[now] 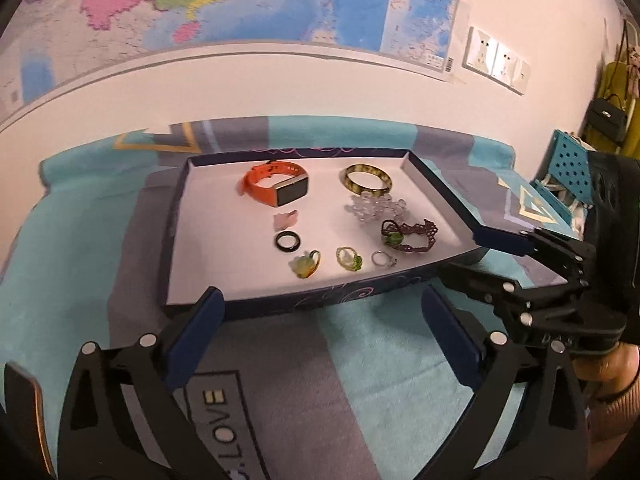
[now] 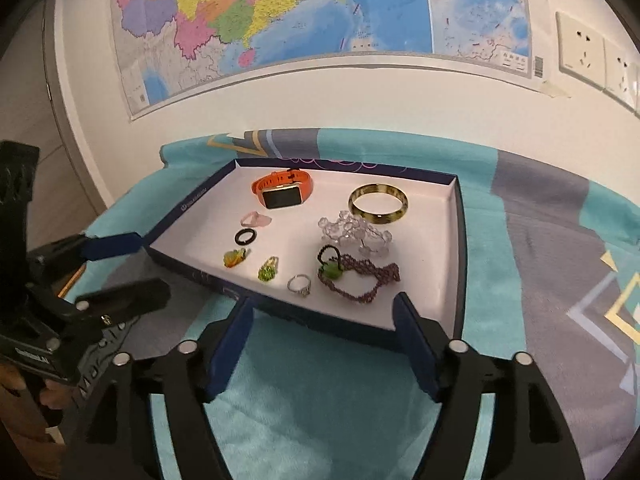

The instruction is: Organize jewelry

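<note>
Behind the bed hangs a big wall map (image 2: 280, 20) above a teal and grey blanket (image 1: 360, 360), where a shallow box lid (image 2: 460, 248) serves as a tray. All the jewelry lies inside it: an orange watch (image 1: 276, 188), a yellow-green bangle (image 1: 368, 178), a clear bead bracelet (image 2: 356, 232), a purple beaded bracelet (image 2: 360, 276) with a green stone, a black ring (image 1: 287, 241), a silver ring (image 2: 300, 284), a pink piece (image 1: 285, 219) and 2 green-stone rings (image 2: 268, 270).

The left gripper (image 1: 320, 320) and right gripper (image 2: 324, 320) both stand apart, holding nothing, at the tray's near edge.

The rings look light, hard and likely slippery; pinching across the band seems safest. The beaded bracelets are limp and may snag; the bangle is stiff and possibly brittle. The 2 bracelets lie touching, and the tray wall could block a low approach.
</note>
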